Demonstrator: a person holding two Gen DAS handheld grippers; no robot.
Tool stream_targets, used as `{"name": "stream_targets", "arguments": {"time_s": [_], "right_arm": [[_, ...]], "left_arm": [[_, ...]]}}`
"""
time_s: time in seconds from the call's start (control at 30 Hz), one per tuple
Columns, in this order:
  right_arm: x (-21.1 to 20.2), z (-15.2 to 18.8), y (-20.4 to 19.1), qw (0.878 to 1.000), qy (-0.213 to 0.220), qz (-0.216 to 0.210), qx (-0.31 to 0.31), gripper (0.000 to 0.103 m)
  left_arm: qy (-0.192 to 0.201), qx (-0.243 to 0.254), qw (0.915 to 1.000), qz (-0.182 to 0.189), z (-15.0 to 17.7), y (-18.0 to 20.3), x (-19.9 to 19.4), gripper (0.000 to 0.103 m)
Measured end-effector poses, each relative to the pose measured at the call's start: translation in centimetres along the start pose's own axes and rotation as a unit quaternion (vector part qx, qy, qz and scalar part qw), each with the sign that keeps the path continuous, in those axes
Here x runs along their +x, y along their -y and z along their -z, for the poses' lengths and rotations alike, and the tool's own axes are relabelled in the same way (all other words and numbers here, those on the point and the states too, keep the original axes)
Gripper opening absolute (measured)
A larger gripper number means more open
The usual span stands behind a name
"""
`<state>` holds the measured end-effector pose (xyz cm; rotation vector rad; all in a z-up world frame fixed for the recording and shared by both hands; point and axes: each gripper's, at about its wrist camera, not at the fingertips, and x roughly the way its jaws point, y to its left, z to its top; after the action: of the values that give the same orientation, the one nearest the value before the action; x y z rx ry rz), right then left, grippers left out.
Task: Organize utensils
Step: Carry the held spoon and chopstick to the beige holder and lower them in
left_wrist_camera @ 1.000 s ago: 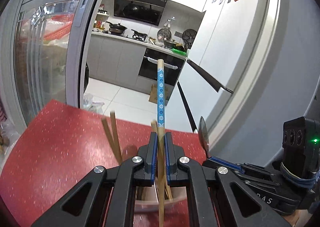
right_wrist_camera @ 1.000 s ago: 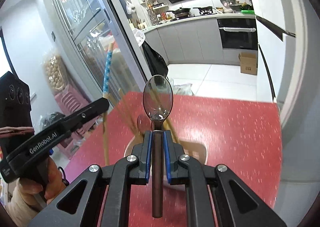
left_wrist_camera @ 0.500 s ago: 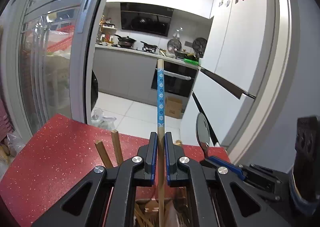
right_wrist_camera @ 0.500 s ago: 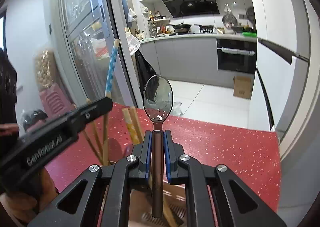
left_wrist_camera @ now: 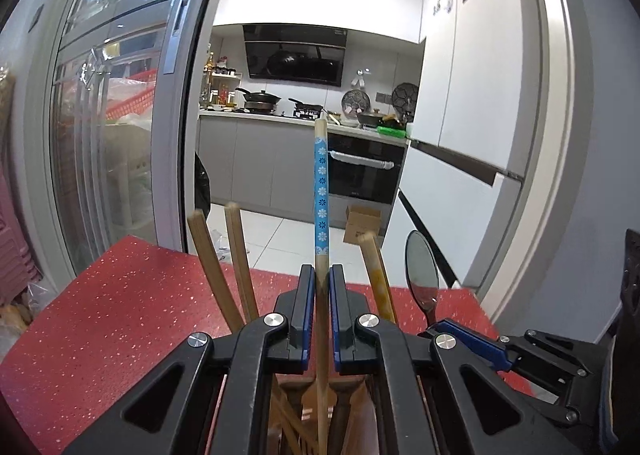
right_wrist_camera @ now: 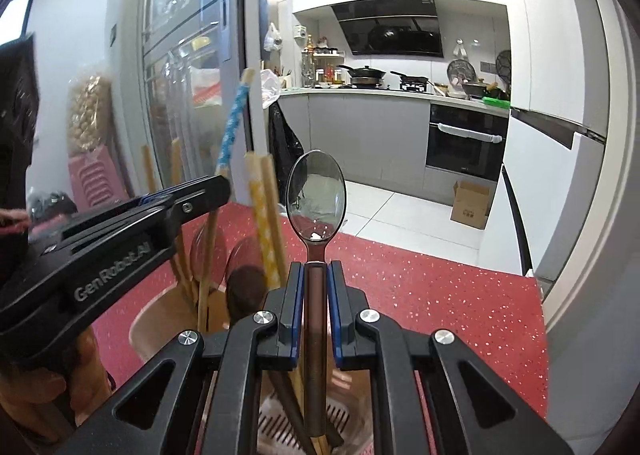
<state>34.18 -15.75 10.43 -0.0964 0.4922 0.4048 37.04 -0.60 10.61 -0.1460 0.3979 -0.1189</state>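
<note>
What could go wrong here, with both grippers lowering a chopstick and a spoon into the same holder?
1. The left gripper and right gripper crowd one holder; they might bump.
2. The spoon handle enters beside chopsticks already standing; it could snag them and tip the holder.
3. The blue-patterned chopstick is pinched low, so it may pivot on release.

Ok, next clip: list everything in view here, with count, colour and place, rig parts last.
chopstick: one, wood with blue floral band, upright in the left gripper
spoon: one, shiny bowl, brown handle, upright in the right gripper
utensil holder: one, beige, on the table below both grippers
loose chopsticks: several, plain wood, standing in the holder
table: one, red speckled
cardboard box: one, brown, kitchen floor
left gripper: black, blue pads, shut on the chopstick
right gripper: black, blue pads, shut on the spoon
</note>
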Motion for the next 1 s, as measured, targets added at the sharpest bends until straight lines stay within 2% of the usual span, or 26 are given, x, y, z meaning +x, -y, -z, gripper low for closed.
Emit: {"name": "stream_targets", "arguments": {"time_s": [0.63,0.9,1.0], "right_arm": [[-0.4,1.7,-0.6,0.999,-0.035,-0.005,0.001,0.014],[-0.1,1.4,-1.3,0.999,-0.031,0.01,-0.023,0.014],[0.1,1.7,-1.6,0.998,-0.047,-0.004,-0.028,0.014]], "left_arm": [[-0.059,0.021,0.9979,-0.019,2.2,-0.2,-1.7,0.035],[-0.065,0.014,0.9975,-0.023,2.5,-0.4,-2.5,0.035],[-0.065,0.016,0.9975,-0.024,2.6,-0.4,-2.8,0.035]]}}
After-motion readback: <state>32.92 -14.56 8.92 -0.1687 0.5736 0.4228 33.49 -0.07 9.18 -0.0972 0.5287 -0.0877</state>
